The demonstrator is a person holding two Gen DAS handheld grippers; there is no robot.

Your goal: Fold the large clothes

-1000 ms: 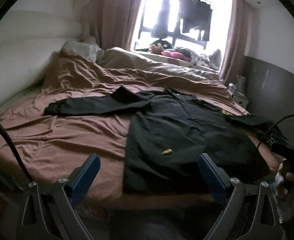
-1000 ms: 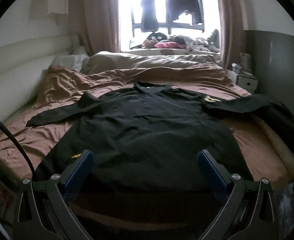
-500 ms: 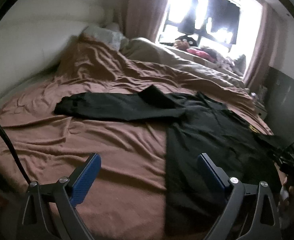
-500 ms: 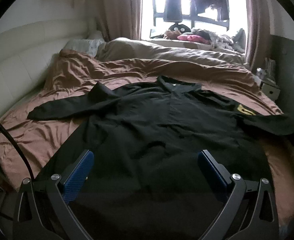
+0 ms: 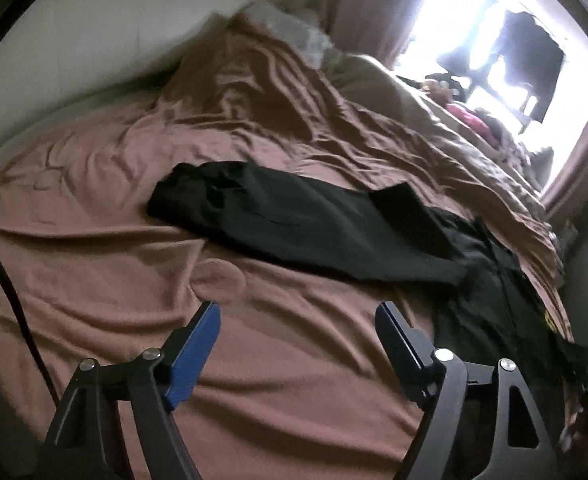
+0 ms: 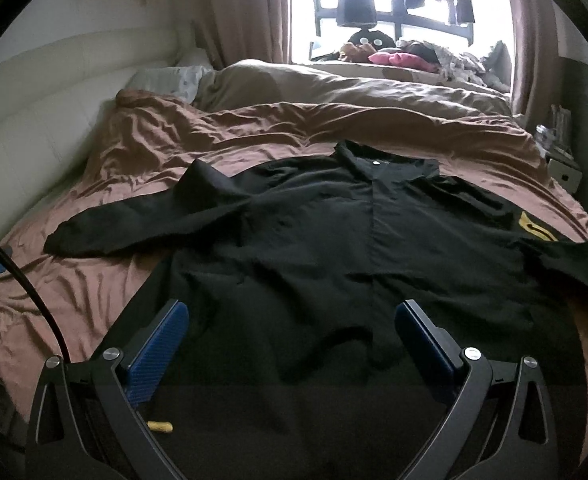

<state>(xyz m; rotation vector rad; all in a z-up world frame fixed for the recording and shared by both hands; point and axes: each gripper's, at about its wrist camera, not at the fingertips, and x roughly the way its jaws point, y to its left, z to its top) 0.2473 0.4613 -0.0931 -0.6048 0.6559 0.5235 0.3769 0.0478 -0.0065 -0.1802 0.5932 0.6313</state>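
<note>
A black shirt (image 6: 334, 248) lies spread flat on the bed (image 5: 105, 264), ready for folding. The left gripper (image 5: 296, 332), empty with fingers just narrowing, aims at its outstretched sleeve (image 5: 277, 216); the right gripper (image 6: 291, 334) hovers wide apart and empty over the shirt's hem.

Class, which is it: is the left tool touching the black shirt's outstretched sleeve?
Apart. The left wrist view shows bare brown sheet between the left tool and sleeve.

I'm seeing a matt black cloth shirt (image 6: 326, 248) lying on a brown bedsheet (image 5: 141, 280) with a soft satin sheen; my gripper pads (image 6: 153, 352) are looking like ribbed blue plastic.
</note>
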